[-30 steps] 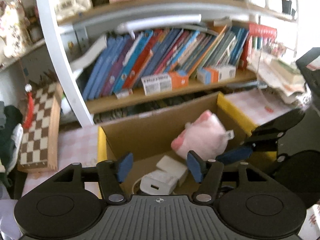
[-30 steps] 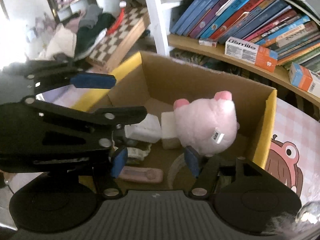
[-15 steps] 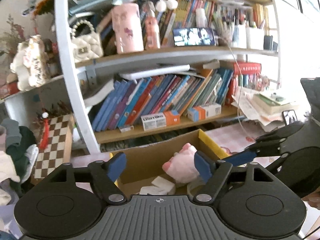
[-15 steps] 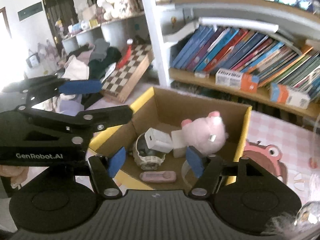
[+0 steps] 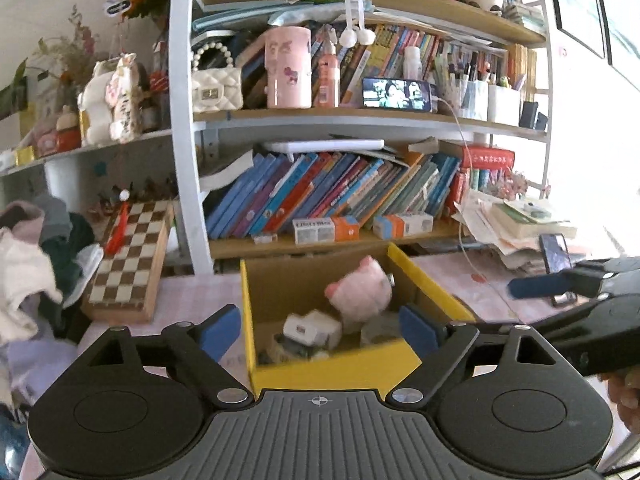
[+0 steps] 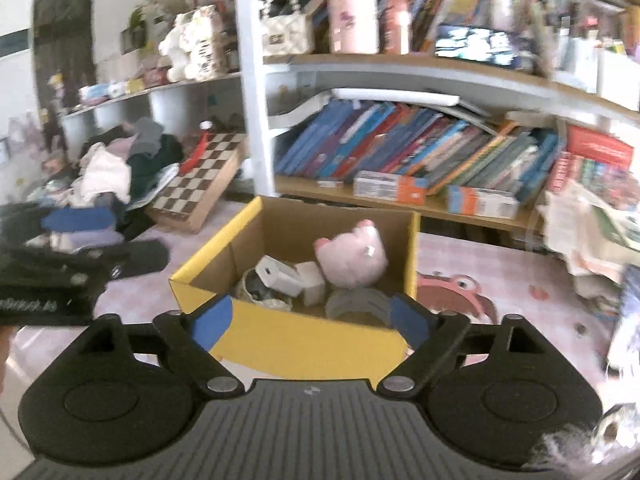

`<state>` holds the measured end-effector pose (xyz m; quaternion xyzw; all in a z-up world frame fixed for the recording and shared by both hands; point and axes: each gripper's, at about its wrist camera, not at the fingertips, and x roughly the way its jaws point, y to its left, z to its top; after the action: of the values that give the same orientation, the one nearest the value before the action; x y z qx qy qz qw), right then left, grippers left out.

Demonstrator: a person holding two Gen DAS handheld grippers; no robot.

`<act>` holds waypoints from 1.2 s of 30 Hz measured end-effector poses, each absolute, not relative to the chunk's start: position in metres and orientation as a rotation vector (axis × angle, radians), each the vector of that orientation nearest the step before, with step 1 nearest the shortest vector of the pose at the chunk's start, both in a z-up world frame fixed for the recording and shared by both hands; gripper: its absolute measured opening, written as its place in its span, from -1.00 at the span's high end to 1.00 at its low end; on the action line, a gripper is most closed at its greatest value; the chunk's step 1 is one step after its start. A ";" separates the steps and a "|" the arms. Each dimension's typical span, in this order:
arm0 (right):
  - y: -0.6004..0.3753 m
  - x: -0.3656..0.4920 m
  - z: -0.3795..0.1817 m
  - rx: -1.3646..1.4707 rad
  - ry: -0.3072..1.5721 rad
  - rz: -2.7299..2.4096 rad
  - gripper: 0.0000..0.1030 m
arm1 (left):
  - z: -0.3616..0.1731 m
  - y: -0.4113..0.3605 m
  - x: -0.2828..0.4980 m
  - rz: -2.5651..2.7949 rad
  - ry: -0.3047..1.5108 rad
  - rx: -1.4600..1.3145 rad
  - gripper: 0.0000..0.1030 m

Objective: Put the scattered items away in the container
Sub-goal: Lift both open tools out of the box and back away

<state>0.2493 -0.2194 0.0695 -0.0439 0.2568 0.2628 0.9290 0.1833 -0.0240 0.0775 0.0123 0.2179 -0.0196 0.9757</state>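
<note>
We are holding the left claw (image 5: 320, 330) wide open and empty at the bottom of its frame, above the near edge of the cardboard box (image 5: 332, 372). Our right claw (image 6: 310, 320) is likewise gaping with nothing in it. The box is sitting on the desk (image 6: 500, 280) at centre frame, holding a pink plush toy (image 6: 352, 254), a white charger (image 6: 278, 276) and a grey roll (image 6: 356, 304).

A pink checked tabletop (image 6: 500, 280) carries the yellow-rimmed cardboard box (image 6: 304, 340), with a chessboard (image 6: 200, 184) lying near it.
</note>
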 end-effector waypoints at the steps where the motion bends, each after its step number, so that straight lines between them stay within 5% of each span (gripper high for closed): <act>1: -0.221 0.240 0.069 -0.087 0.521 0.516 -0.75 | 0.075 -0.024 0.176 -0.042 0.445 0.024 -0.73; 20: -0.228 0.110 0.008 -0.103 0.581 0.226 -1.00 | 0.025 -0.018 0.074 0.025 0.578 0.050 -0.76; 36: -0.204 0.079 0.000 -0.184 0.625 0.268 -1.00 | 0.016 -0.012 0.047 0.049 0.607 0.040 -0.84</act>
<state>0.0793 -0.2040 0.0003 -0.0902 0.3062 0.1311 0.9386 0.0469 -0.0119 0.0162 0.0197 0.2988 0.0243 0.9538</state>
